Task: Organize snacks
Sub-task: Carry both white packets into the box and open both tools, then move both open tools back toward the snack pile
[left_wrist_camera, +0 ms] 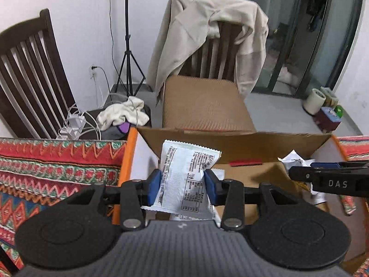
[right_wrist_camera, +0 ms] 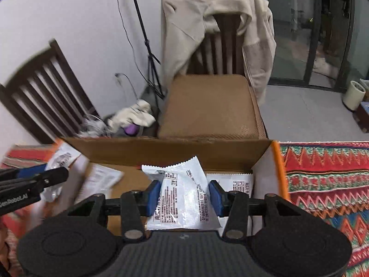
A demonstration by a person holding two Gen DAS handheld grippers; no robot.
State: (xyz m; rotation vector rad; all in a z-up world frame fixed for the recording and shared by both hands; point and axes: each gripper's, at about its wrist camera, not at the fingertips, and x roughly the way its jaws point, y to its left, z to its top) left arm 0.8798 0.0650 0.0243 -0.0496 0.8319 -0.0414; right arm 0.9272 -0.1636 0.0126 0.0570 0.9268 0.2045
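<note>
A: Clamping a white packet [left_wrist_camera: 184, 180] between its blue pads [left_wrist_camera: 154, 185], is that the left gripper [left_wrist_camera: 182, 185]?

B: Yes, jaws narrow, pressed on both sides of the packet, which stands upright with its crimped top edge leaning away from the gripper.

A: And the right gripper [right_wrist_camera: 185, 195]?

B: Same story: its pads [right_wrist_camera: 216, 196] squeeze a second packet [right_wrist_camera: 182, 196], tilted a little to the right.

A: What lies past the fingers?

B: Both packets hang over an open box [left_wrist_camera: 230, 138] with orange side walls. Just beyond the right gripper's packet, another one [right_wrist_camera: 233, 181] lies flat on the box floor; to its left lies one more [right_wrist_camera: 101, 180], blurred.

A: Do the grippers see each other?

B: Each shows at the other's edge, near but apart.

A: And outside the box?

B: A patterned cloth [right_wrist_camera: 327, 180] on either side, then a chair [left_wrist_camera: 207, 106] with a beige jacket [left_wrist_camera: 207, 39] draped over its back.
</note>
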